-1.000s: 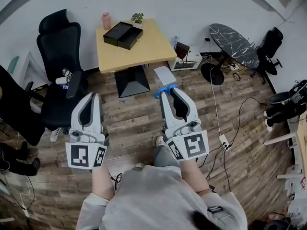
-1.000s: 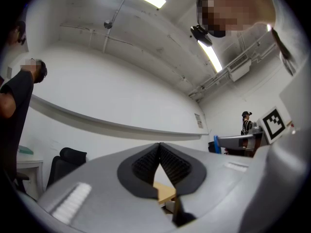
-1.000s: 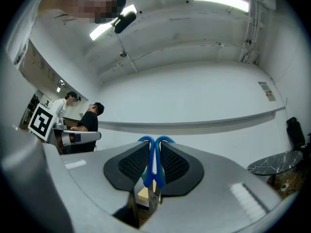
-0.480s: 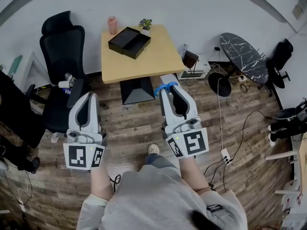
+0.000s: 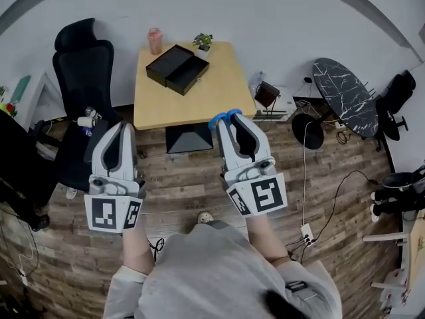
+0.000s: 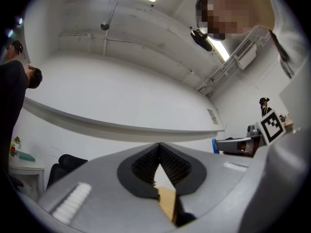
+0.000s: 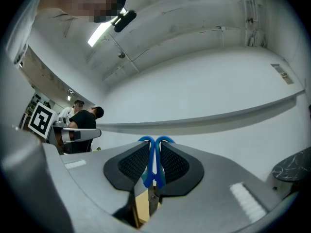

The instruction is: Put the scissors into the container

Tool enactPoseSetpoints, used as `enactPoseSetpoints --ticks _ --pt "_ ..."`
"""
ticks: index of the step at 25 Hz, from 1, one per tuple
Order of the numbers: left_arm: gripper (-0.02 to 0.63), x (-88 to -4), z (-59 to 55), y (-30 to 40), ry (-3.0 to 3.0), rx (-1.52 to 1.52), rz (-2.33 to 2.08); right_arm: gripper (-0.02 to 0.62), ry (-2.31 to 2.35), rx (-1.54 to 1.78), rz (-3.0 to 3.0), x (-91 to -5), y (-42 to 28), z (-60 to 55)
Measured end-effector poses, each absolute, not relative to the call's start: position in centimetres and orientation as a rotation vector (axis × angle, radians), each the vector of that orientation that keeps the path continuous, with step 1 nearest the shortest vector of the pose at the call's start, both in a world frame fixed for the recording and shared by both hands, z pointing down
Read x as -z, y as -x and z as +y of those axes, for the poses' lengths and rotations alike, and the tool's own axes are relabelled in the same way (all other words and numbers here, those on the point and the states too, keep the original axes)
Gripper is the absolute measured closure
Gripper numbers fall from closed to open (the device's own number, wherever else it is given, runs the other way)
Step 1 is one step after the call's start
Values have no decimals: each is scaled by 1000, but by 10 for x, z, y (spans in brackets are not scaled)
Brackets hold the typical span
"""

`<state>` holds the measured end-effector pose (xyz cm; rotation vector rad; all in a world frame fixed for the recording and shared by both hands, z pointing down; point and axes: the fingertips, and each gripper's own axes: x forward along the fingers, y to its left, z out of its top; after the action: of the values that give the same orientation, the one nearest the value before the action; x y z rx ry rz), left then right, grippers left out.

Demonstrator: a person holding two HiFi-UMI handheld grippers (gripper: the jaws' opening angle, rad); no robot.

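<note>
Two blue handle loops of the scissors (image 7: 153,155) were pinched between the jaws of the right gripper (image 5: 228,126). The loops poked just past the jaw tips, and the rest of the tool was mostly hidden between the pads. The left gripper (image 5: 119,130) hung beside it over the wooden floor (image 5: 186,178), its jaws pressed together on nothing. The scissors looked light and stiff. Their smooth plastic handles seemed likely to slip or swivel in the pads, and with the hold taken at the loops, the metal end would probably swing if the wrist tipped quickly. A steady carry and a low release seemed wiser than a drop. The container (image 5: 178,67) lay well ahead at the far left part of the counter (image 5: 212,95), as two shallow black trays side by side with their open faces up. Its low walls probably meant the scissors could be laid in flat. A pink cup (image 5: 155,40) and a small potted plant (image 5: 203,42) stood just behind it, so reaching too far could knock them. The counter between its near edge and the container was bare, which left an open path. An office chair (image 5: 83,72) crowded the left side, so coming straight over the near edge seemed the freest line.
</note>
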<state>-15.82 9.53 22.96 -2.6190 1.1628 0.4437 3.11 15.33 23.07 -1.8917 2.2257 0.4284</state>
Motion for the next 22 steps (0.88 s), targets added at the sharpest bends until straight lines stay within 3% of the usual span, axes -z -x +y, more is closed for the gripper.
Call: enactPoseSetpoints --ticks 8,22 --pt "552 -232 77 118 2600 -427 1163 522 1842 -437 2254 -235 -62 127" --pt "552 -243 -18 109 2640 -419 1170 522 1883 -399 2231 -242 -78 38"
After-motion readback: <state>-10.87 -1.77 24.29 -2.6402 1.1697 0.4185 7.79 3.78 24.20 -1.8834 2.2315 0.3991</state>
